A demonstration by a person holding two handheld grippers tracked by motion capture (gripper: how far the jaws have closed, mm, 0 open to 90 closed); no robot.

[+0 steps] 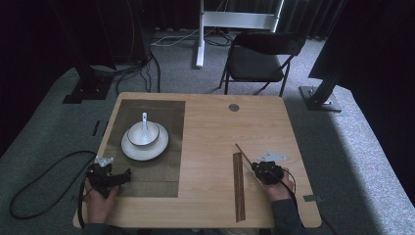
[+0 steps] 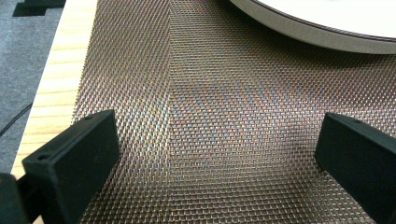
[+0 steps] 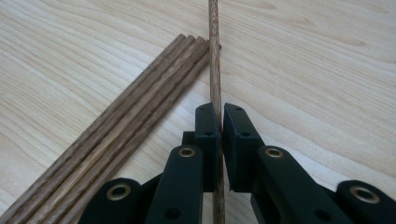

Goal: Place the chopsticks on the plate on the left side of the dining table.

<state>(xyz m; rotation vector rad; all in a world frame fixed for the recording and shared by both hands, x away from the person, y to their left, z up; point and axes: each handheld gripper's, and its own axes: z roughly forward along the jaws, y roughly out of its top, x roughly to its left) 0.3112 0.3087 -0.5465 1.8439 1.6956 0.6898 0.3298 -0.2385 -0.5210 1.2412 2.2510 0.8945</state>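
The right gripper (image 3: 219,122) has its fingers (image 3: 208,140) closed on a single wooden chopstick (image 3: 214,60), pinched partway along its length so that most of the stick runs out ahead of the fingers and a short tail passes back between them. In the high view the same gripper (image 1: 258,168) holds the chopstick (image 1: 243,154) with its far end angled up and away from the table (image 1: 215,127). Just to the left of the fingers, the rest of the chopsticks (image 3: 116,135) lie side by side in a tight bundle flat on the wood.

The left gripper (image 2: 215,154) rests with its fingers (image 2: 74,158) spread wide apart and nothing between them, poised over a woven placemat (image 2: 210,93). Beyond the fingers sits the rim of a white plate (image 2: 327,39); the high view shows a bowl (image 1: 143,133) on that plate with a spoon (image 1: 144,120) standing in it.

The chopstick looks light, stiff and thin, with a smooth grained surface that could twist or slide in a narrow pinch. Held off its middle, the long free end would likely swing or tip if the hand turns quickly. A hold nearer the centre would probably balance it better, and firm but modest pressure should be enough, since so slender a stick could snap if levered against the table.
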